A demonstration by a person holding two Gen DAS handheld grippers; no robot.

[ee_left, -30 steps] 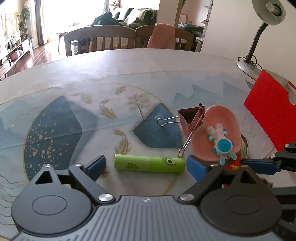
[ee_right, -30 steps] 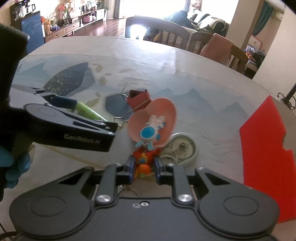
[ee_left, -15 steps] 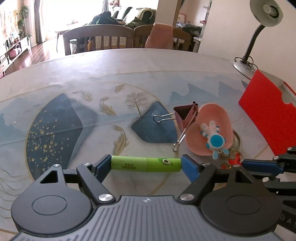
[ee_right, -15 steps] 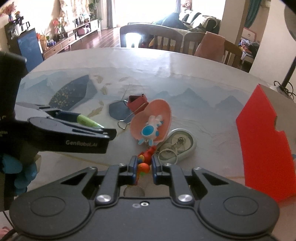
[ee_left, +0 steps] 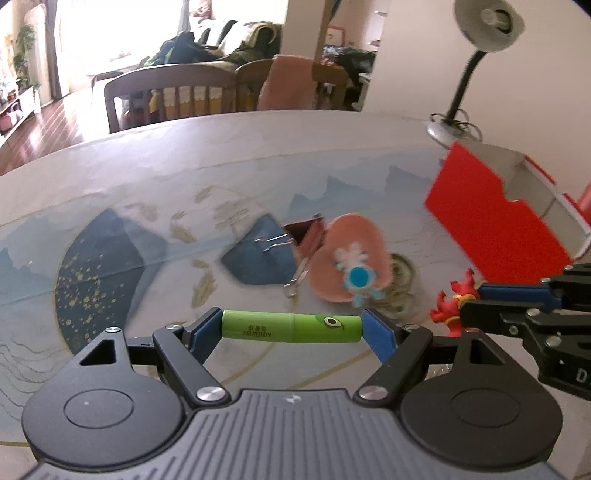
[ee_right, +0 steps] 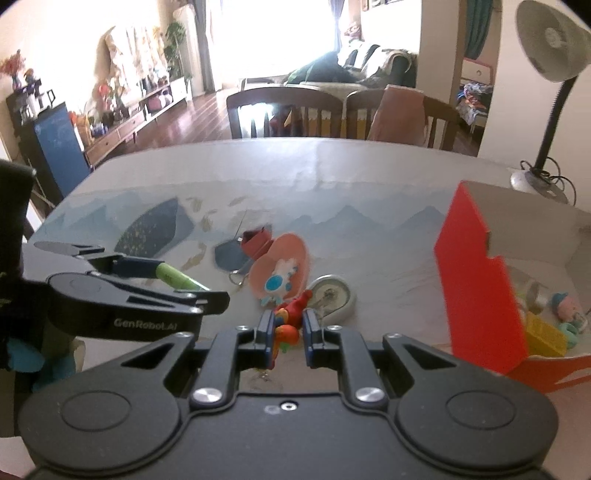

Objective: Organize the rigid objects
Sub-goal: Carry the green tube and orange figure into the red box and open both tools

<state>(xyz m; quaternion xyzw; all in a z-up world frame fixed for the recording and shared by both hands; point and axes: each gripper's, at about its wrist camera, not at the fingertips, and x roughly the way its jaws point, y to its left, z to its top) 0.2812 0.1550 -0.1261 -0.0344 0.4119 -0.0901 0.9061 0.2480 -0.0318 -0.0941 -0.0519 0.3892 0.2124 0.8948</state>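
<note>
Left tool (ee_left: pixel 291 326) clamps the green tube (ee_left: pixel 291 326) endwise; right tool (ee_right: pixel 289 328) grips the red figurine (ee_right: pixel 290 321); red box (ee_right: pixel 480 288) at two o'clock, nearer the right.

**Background: room beyond the table**

Table (ee_left: pixel 258 147) w/ painted cover: blue mountains, gold fish, pale sky. Desk lamp (ee_left: pixel 487 22) at far right corner, gooseneck, round base w/ cord coiled round it. Two wooden chairs (ee_right: pixel 288 110) at far edge; pink cloth (ee_right: pixel 399 114) draped over the right one. Sofa (ee_right: pixel 354 70) w/ dark clothes piled on, further back by bright window. Low cabinet (ee_right: pixel 122 129) w/ plants & bottles along far left wall.
</note>
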